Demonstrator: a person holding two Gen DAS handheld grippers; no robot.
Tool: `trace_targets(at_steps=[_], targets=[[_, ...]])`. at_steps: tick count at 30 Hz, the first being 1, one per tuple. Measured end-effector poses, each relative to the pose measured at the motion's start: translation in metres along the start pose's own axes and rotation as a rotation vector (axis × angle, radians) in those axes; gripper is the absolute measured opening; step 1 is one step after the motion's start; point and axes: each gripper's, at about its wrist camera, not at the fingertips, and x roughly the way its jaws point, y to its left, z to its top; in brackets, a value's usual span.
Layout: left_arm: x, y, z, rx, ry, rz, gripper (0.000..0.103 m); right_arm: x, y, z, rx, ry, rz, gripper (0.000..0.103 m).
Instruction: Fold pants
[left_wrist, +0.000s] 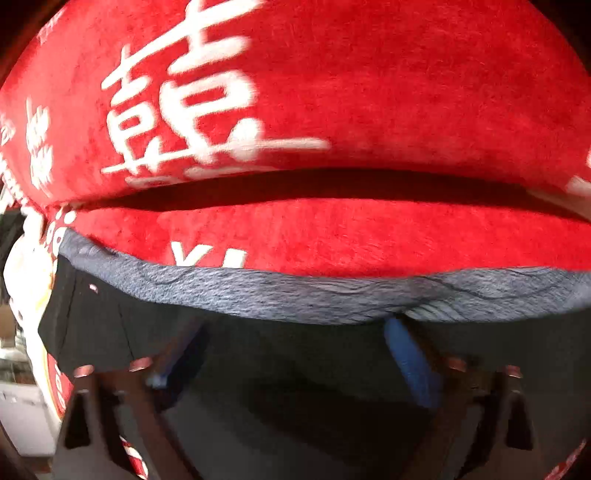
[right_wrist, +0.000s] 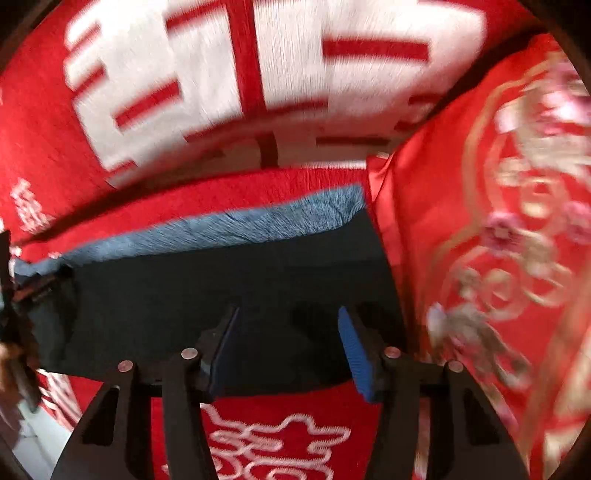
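Dark pants (left_wrist: 295, 354) with a grey-blue waistband (left_wrist: 295, 295) lie on a red plush sofa cover. In the left wrist view my left gripper (left_wrist: 295, 347) is open, low over the dark cloth, its blue pads (left_wrist: 410, 362) wide apart with nothing between them. In the right wrist view the pants (right_wrist: 184, 302) show as a flat dark panel with the grey-blue band (right_wrist: 229, 225) along the far edge. My right gripper (right_wrist: 288, 332) is open just above the near edge of the pants, blue pads (right_wrist: 354, 354) apart and empty.
The red sofa cover (left_wrist: 369, 92) with white characters rises as a backrest behind the pants. A red embroidered cushion (right_wrist: 498, 221) lies against the pants' right edge. The sofa's left end and a pale floor (left_wrist: 22, 413) show at lower left.
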Motion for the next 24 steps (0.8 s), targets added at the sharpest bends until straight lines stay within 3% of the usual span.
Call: trace_targets(at_steps=[2, 4, 8, 12, 16, 19, 24], targets=[[0.0, 0.014, -0.004, -0.033, 0.03, -0.053, 0.103, 0.029, -0.015, -0.012, 0.021, 0.085, -0.04, 0.056], [-0.005, 0.03, -0.011, -0.033, 0.066, -0.035, 0.103, 0.02, -0.024, -0.02, 0.07, 0.047, 0.01, 0.056], [-0.019, 0.063, -0.036, -0.03, 0.098, 0.018, 0.103, -0.003, -0.015, -0.039, 0.052, 0.035, 0.027, 0.058], [-0.031, 0.106, -0.06, -0.067, 0.113, 0.051, 0.103, -0.011, 0.001, -0.063, 0.104, 0.057, 0.218, 0.058], [-0.03, 0.141, -0.07, -0.067, 0.123, 0.075, 0.103, -0.004, 0.056, -0.086, 0.135, 0.11, 0.462, 0.058], [-0.022, 0.173, -0.063, -0.055, 0.106, 0.075, 0.103, 0.007, 0.125, -0.101, 0.131, 0.151, 0.637, 0.058], [-0.003, 0.226, -0.05, -0.038, 0.074, 0.087, 0.103, 0.049, 0.242, -0.122, 0.137, 0.213, 0.824, 0.058]])
